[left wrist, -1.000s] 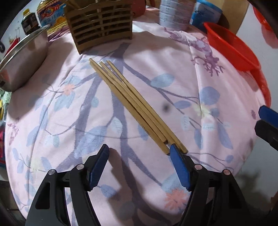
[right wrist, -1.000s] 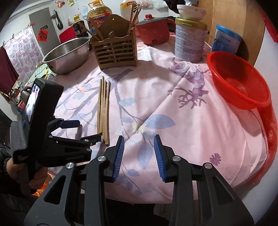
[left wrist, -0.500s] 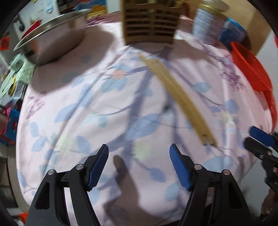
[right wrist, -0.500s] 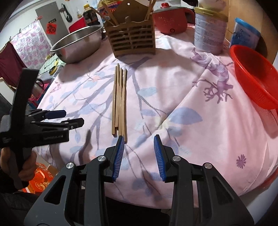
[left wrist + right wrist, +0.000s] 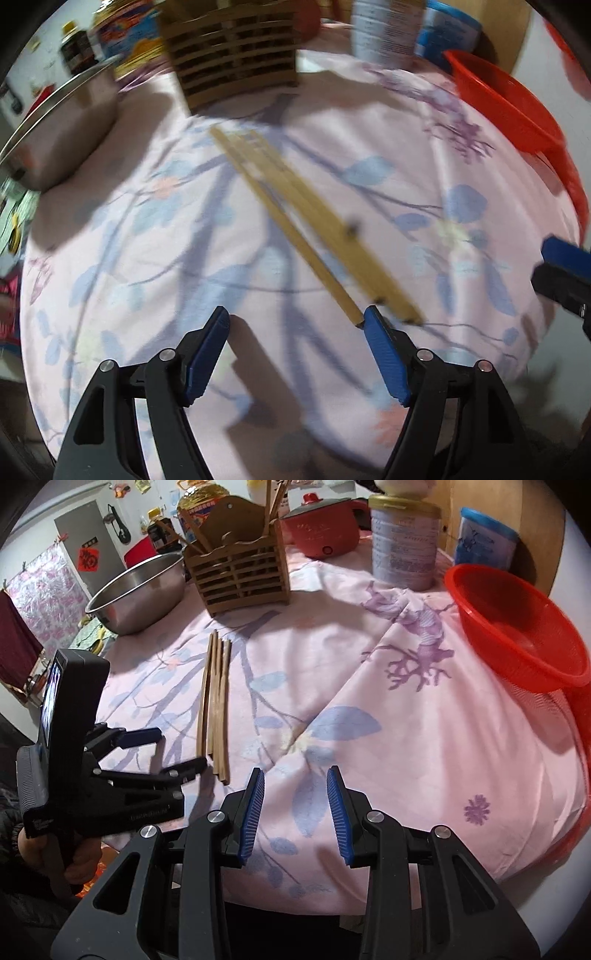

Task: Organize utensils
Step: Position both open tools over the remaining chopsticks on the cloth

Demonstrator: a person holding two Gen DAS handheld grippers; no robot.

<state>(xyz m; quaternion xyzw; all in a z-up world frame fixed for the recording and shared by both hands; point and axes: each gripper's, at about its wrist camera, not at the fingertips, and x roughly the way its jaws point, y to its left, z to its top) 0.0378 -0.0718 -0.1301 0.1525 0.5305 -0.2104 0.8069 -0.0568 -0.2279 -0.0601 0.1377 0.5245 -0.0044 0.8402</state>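
My left gripper (image 5: pixel 295 321) stood wide and grasped nothing, its jaws having just widened a little, with only cloth between them. The chopsticks (image 5: pixel 314 229) lay side by side on the flowered tablecloth (image 5: pixel 147 221), running from about eleven o'clock, near the slatted wooden holder (image 5: pixel 236 70), down to about five o'clock, where their near ends reached my right-hand pad (image 5: pixel 384 354); whether they touched it I could not tell through the blur. My right gripper (image 5: pixel 295 805) hung part-open and empty over bare cloth, the chopsticks (image 5: pixel 216 705) at its ten o'clock. To do the pickup well, I judged I should shift toward three o'clock until the near ends sat between my pads, square the jaws across the sticks, and close on all of them together.
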